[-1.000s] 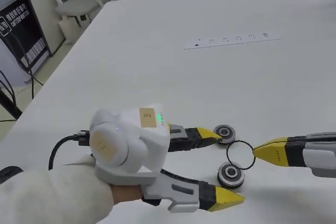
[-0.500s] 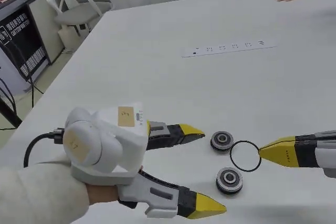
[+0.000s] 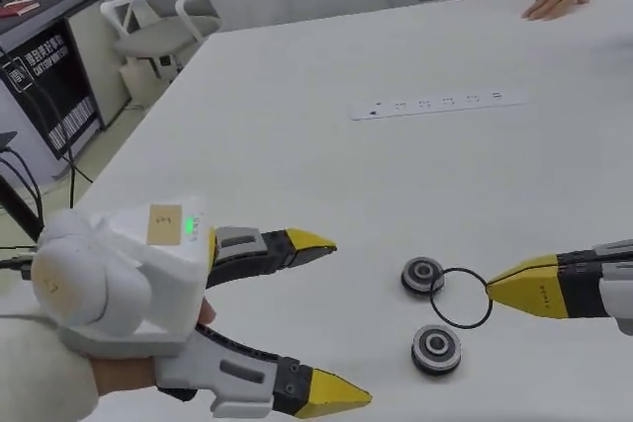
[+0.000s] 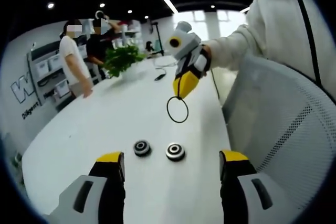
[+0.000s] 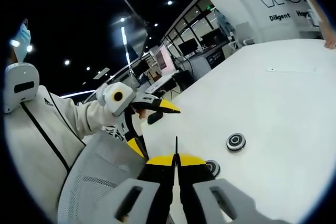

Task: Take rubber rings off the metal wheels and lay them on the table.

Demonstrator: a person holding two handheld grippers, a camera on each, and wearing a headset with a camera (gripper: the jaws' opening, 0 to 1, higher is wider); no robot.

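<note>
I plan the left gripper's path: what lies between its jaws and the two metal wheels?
That stretch is bare table, as the head view and the left gripper view show.

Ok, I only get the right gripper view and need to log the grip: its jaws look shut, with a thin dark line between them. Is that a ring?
Observer: Yes. The left gripper view shows the right gripper shut on a ring, seen there as a full round loop.
Operator: Is it touching the table?
Observer: It looks clear. In that view it hangs down from the tip rather than lying flat on the table, beyond the two wheels.
Operator: Anyone nearby?
Observer: Two people stand beside the table, near a plant.
</note>
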